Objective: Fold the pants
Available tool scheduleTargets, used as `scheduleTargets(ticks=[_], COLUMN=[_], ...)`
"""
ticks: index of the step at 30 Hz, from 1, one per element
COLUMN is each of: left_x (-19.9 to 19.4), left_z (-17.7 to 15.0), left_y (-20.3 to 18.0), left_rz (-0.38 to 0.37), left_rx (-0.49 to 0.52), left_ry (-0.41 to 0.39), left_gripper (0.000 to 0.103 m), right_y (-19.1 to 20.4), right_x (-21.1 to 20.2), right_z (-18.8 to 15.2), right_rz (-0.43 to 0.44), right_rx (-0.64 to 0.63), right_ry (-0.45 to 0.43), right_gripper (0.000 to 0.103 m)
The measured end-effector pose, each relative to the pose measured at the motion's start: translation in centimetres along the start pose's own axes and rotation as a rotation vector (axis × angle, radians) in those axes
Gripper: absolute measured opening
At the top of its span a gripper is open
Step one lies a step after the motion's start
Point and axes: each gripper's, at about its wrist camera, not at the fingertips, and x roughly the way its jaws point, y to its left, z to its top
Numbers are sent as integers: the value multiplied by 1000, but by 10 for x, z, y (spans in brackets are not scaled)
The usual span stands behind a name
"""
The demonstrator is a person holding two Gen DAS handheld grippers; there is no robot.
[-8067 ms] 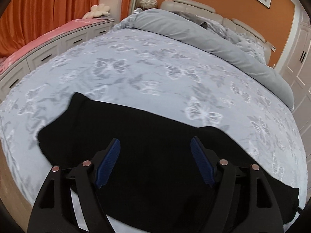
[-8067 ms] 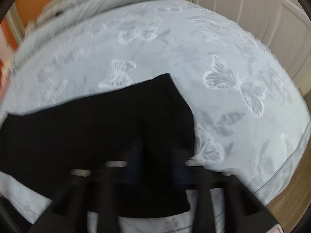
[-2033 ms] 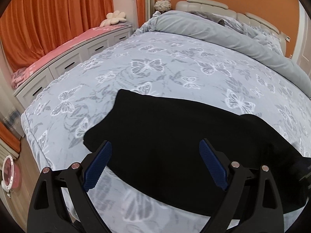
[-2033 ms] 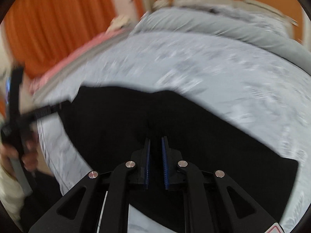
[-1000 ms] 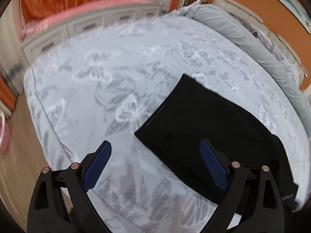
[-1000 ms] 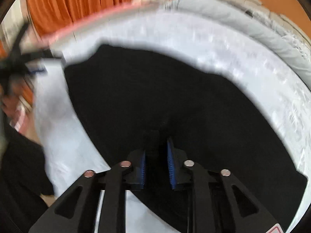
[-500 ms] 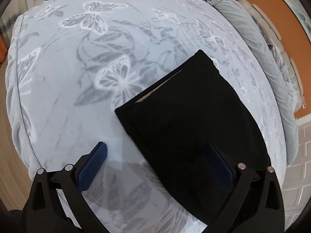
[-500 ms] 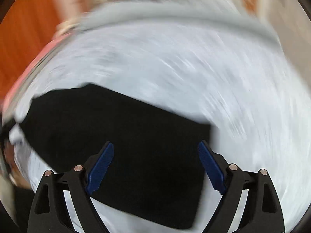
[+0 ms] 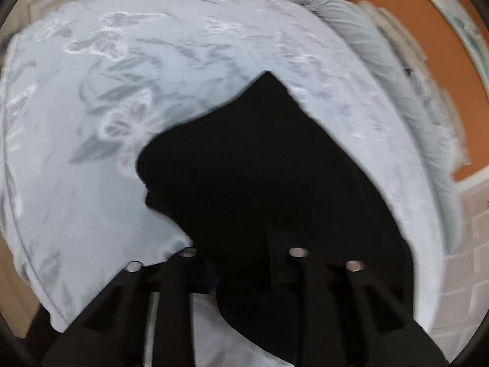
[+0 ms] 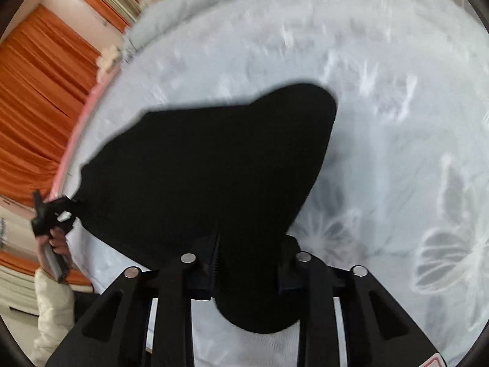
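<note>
Black pants [image 9: 259, 168] lie folded on the butterfly-print bed cover [image 9: 91, 107]. In the left wrist view my left gripper [image 9: 241, 263] is closing, and the near edge of the cloth is bunched between its fingers, hiding the pads. In the right wrist view the pants [image 10: 214, 168] rise in a hump toward my right gripper [image 10: 247, 263], which is also closing with cloth filling the gap between its fingers. At the far left of that view the left gripper [image 10: 52, 211], in a person's hand, grips the pants' other end.
A rolled grey duvet [image 9: 382, 70] lies along the head of the bed under an orange wall [image 9: 412, 15]. Orange curtains [image 10: 36, 91] hang beyond the bed's left side. A white sleeve [image 10: 52, 305] is at the lower left. Bare bed cover [image 10: 397, 122] stretches right.
Both grippers stood wide open over the pants; now both are closed on the near edge, and the cloth is pulled up into a hump. The right hand has swung across.
</note>
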Motion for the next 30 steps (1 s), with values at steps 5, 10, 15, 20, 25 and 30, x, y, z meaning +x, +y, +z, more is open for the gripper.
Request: scheduleTargets(ticks=[5, 10, 15, 20, 25, 30], left_x=[-44, -9, -28, -23, -12, -14], left_z=[-10, -54, -46, -42, -47, -48], left_y=[-5, -2, -2, 0, -8, -5], left_rz=[-139, -31, -15, -24, 28, 30], left_rx=[88, 159, 104, 27, 56, 62], left_ry=[49, 231, 111, 122, 109, 104], left_gripper=[19, 31, 55, 66, 69, 72], right_y=[-13, -81, -79, -12, 88, 148], right_x=[-66, -40, -80, -75, 10, 57], right_z=[-9, -34, -26, -11, -22, -65], right_rz=[8, -223, -318, -90, -122, -166], right_rx=[-29, 76, 105, -93, -416, -691], right_ry=[-100, 83, -118, -221, -40, 21], right_gripper=[18, 45, 64, 63, 63, 70])
